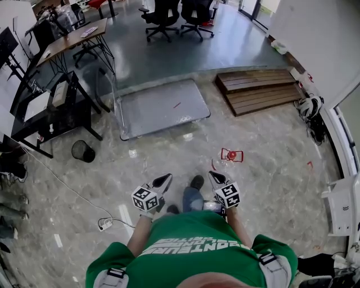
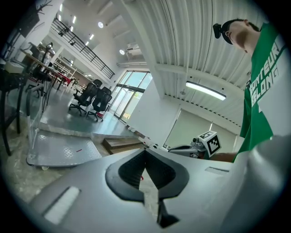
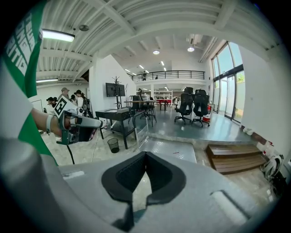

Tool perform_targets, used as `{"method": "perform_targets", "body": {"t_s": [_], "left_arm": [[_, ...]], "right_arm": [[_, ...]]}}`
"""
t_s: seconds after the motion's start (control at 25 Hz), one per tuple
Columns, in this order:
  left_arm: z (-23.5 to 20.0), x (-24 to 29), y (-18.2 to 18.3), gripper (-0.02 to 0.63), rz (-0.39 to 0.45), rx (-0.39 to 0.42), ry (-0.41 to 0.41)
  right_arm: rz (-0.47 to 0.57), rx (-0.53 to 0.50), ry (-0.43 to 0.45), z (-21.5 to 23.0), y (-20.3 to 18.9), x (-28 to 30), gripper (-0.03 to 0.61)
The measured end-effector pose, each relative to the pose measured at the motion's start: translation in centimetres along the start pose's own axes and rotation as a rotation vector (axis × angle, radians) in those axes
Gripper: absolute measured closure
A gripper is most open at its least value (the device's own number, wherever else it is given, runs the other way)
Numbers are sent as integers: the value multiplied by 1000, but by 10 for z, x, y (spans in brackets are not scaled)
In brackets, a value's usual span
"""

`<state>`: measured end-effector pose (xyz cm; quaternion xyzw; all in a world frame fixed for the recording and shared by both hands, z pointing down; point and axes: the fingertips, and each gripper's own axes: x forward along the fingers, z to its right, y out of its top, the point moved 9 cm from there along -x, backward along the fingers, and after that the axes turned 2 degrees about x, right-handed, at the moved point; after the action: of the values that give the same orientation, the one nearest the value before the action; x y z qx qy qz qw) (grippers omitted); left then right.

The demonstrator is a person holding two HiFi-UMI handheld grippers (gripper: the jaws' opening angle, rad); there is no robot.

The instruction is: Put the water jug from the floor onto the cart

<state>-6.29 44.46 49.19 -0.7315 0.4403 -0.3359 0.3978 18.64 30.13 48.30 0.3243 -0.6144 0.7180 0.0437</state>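
Observation:
A small object with a red cap and red frame (image 1: 231, 155) lies on the marble floor ahead of me; it looks like the water jug, but it is too small to tell. The flat grey cart (image 1: 163, 107) stands farther off, its push handle (image 1: 112, 84) on the left. The cart also shows in the left gripper view (image 2: 59, 150) and the right gripper view (image 3: 168, 148). My left gripper (image 1: 166, 178) and right gripper (image 1: 212, 175) are held side by side in front of my chest, well short of the red object. Both are shut with nothing between the jaws.
A black desk (image 1: 50, 107) and a round waste bin (image 1: 83, 151) stand to the left. Wooden steps (image 1: 259, 90) lie right of the cart, and office chairs (image 1: 169, 17) stand beyond it. A power strip with its cable (image 1: 106, 224) lies near my left foot.

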Motion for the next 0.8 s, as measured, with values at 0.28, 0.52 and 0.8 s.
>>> {"method": "perform_targets", "body": {"t_s": [0.28, 0.52, 0.8], "left_arm": [[-30, 55, 19, 604, -23, -8, 6], [-55, 123, 49, 604, -68, 15, -19], [-66, 196, 74, 604, -113, 43, -45]], "right_arm": [[-9, 7, -2, 57, 19, 39, 588], [-1, -8, 0, 122, 50, 69, 588], [5, 29, -34, 205, 58, 83, 588]]}}
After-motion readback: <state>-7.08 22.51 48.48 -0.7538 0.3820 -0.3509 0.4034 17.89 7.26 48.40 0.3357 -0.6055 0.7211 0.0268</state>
